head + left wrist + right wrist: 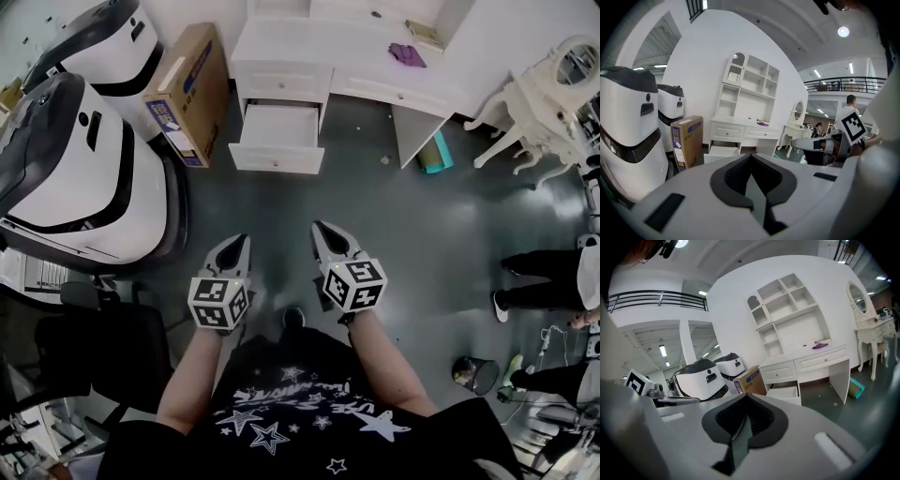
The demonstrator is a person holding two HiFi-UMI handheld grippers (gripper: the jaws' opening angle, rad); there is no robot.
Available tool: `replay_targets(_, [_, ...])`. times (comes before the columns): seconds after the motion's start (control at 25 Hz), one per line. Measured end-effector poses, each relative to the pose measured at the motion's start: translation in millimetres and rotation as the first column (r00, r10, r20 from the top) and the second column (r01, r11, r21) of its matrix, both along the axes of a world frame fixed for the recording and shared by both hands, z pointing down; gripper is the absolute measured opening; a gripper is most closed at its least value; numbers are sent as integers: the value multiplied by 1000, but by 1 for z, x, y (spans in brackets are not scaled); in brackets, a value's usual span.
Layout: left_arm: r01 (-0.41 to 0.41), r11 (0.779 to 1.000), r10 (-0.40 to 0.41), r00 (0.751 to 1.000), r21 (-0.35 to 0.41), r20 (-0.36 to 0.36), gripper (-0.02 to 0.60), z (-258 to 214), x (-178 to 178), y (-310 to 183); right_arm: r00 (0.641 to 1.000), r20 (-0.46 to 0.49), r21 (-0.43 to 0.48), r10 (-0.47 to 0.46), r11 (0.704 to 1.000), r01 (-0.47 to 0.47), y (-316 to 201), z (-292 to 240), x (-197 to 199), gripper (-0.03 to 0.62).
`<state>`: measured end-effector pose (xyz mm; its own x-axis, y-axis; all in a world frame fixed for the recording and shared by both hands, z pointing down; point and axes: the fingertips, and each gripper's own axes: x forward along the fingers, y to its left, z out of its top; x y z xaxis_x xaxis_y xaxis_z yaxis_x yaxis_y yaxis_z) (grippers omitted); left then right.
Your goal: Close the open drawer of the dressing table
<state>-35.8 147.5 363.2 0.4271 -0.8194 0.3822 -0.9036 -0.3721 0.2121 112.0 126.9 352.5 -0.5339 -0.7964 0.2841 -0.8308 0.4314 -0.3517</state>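
The white dressing table (309,47) stands against the far wall. Its lower left drawer (277,139) is pulled out over the dark floor and looks empty inside. Both grippers are held in front of the person's body, well short of the drawer, pointing towards it. My left gripper (239,240) is shut with nothing in it, and so is my right gripper (319,227). In the left gripper view the open drawer (721,152) shows just above the shut jaws of the left gripper (751,159). The right gripper view shows the drawer (783,393) beyond the right gripper (745,399).
A cardboard box (187,94) stands left of the drawer, beside two large white machines (84,178). A purple cloth (406,53) lies on the tabletop, a teal object (435,152) under it. An ornate white vanity (544,94), a person's legs (534,281) and a black bin (476,373) are at the right.
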Motion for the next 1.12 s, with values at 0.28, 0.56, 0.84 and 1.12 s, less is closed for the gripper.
replay_targets(0.28, [62, 998, -62, 998, 8, 21, 9, -9, -5, -27, 999, 33, -45, 16, 999, -15, -29, 9, 13, 2])
replay_targets(0.56, [79, 997, -78, 996, -14, 35, 9, 3, -19, -39, 1000, 21, -113, 10, 994, -7, -30, 36, 7, 2])
replay_targets(0.84, [47, 997, -47, 999, -56, 2, 9, 27, -25, -77, 998, -27, -146, 53, 988, -56, -55, 50, 12, 2])
replay_targets(1.12, [-10, 994, 9, 1000, -110, -12, 9, 56, -26, -131, 994, -68, -189, 87, 977, -99, -91, 68, 10, 2])
